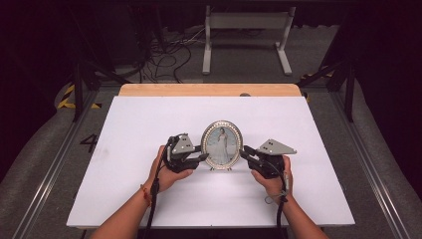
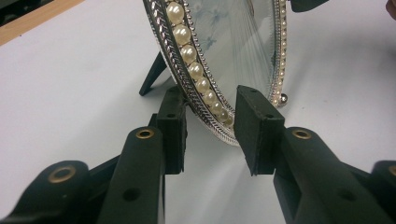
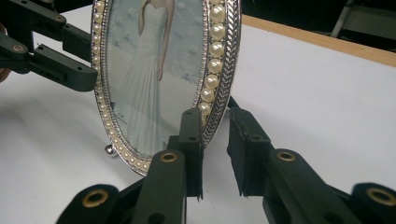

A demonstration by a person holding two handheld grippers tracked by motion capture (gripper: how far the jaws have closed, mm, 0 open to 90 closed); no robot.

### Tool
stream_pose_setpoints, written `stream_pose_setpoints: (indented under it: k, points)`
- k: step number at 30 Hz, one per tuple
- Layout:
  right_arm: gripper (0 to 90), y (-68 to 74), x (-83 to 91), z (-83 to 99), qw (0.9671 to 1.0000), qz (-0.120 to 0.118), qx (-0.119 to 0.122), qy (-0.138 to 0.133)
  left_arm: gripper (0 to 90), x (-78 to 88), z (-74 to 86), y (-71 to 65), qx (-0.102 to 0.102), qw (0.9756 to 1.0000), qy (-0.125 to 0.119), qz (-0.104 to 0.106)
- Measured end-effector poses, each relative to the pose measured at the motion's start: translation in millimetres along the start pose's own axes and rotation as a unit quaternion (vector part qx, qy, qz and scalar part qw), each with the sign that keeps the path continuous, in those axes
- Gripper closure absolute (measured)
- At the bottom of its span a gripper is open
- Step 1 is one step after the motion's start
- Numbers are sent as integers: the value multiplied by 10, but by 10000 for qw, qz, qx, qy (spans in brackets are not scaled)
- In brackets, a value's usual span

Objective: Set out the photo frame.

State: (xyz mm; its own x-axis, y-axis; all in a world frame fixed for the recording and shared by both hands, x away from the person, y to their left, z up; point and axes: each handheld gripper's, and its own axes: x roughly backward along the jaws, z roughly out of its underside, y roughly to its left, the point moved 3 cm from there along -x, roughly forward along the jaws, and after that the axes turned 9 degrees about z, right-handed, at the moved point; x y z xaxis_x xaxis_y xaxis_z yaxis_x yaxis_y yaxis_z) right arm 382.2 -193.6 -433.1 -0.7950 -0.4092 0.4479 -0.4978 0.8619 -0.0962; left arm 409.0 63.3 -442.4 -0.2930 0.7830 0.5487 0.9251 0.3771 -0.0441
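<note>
Silver and pearl-beaded, the oval picture frame [image 1: 222, 145] stands upright on the white desk [image 1: 149, 124], propped by a dark back strut [image 2: 153, 74] and small ball feet [image 3: 109, 150]. It sits directly between the two sets of fingers, each straddling one side edge of its rim.

On the left gripper [image 2: 211, 128], the fingers [image 2: 257, 128] stand partly open with the beaded rim running through the gap. One pad lies close behind the rim and the other stands off in front, so there is no firm pinch. On the right gripper [image 3: 215, 149], the fingers [image 3: 192, 140] are likewise partly open around the opposite edge. The front pad lies very close to or just touching the pearls, the rear pad stands apart behind the rim, and daylight shows in the gap. The frame seems to be standing on its own rather than being held.

My judgement is that the main danger is tipping. If either hand pulls away sideways while a pad still brushes the rim, the light frame could twist on its strut and fall flat. A finger closing unevenly could push the frame forward or back, slide it on the smooth desk, or press on the glass instead of the metal edge. The rounded, polished rim also invites slipping if the frame is lifted from one side alone.
</note>
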Motion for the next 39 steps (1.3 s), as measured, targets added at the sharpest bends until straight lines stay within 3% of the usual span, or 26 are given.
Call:
stream_pose_setpoints:
  k: [10,39]
  points:
    - [769,37,-43,38,9997,-103,67,189,708,1,29,8,-31,9999,108,49]
    - [718,65,-52,45,9996,-113,96,229,690,-5,28,15,-114,9999,85,-16]
